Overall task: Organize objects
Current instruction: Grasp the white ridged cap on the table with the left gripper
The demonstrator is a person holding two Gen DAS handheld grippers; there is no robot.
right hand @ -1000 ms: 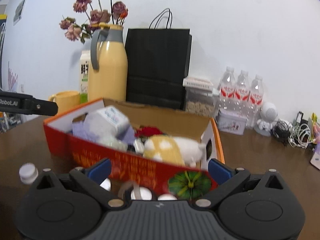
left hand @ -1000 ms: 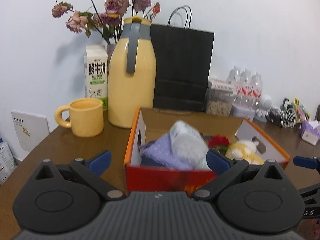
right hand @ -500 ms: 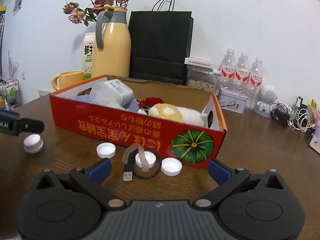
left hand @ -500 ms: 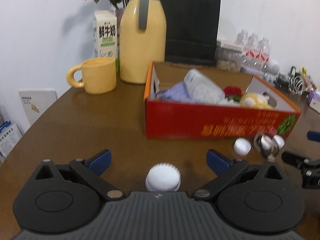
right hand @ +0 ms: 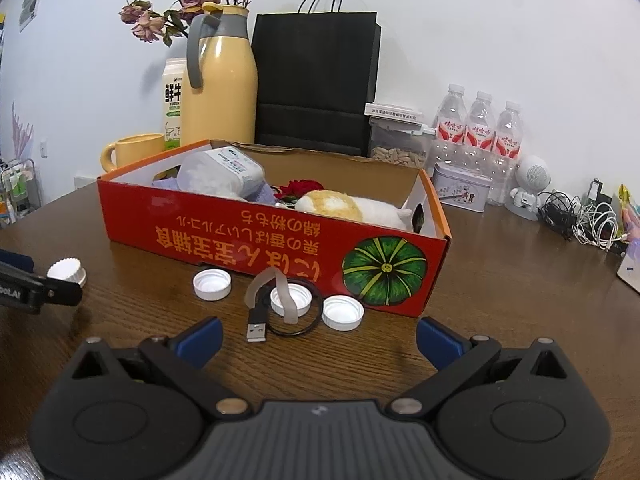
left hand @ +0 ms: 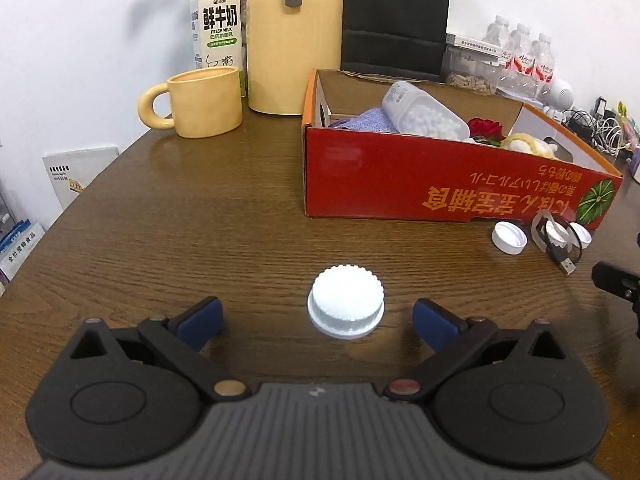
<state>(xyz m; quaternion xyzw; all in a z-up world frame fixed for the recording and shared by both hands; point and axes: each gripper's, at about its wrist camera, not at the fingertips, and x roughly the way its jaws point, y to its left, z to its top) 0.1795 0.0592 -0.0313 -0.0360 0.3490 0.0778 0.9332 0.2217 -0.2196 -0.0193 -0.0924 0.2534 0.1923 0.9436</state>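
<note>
The blue fingers (left hand: 200, 322) of the left gripper (left hand: 318, 322) are spread wide apart and hold nothing; a white ridged cap (left hand: 346, 307) sits on the brown table (left hand: 200, 208) just in front of them, in the gap between the two tips but not touching either one; the right gripper (right hand: 318, 338) has its blue fingers (right hand: 438, 342) wide apart too, and they are empty; just ahead of it lie three small white caps, one on the left (right hand: 212, 285), one in the middle (right hand: 291, 300) and one on the right (right hand: 343, 313), all open side up, close to the front wall of the red box (right hand: 260, 236); a black USB cable (right hand: 280, 318) is curled in a ring around the middle cap, with a pale band across it and its plug pointing toward the gripper; in the box there is a clear bottle (right hand: 220, 176) lying on its side, a purple cloth (left hand: 368, 120), a red flower (right hand: 300, 189) and a soft yellow and white toy (right hand: 348, 208); behind the box stand a yellow jug (right hand: 219, 88), a yellow mug (left hand: 204, 102), a milk carton (left hand: 218, 24) and a black paper bag (right hand: 316, 80); off to the right are three water bottles (right hand: 480, 128).
</note>
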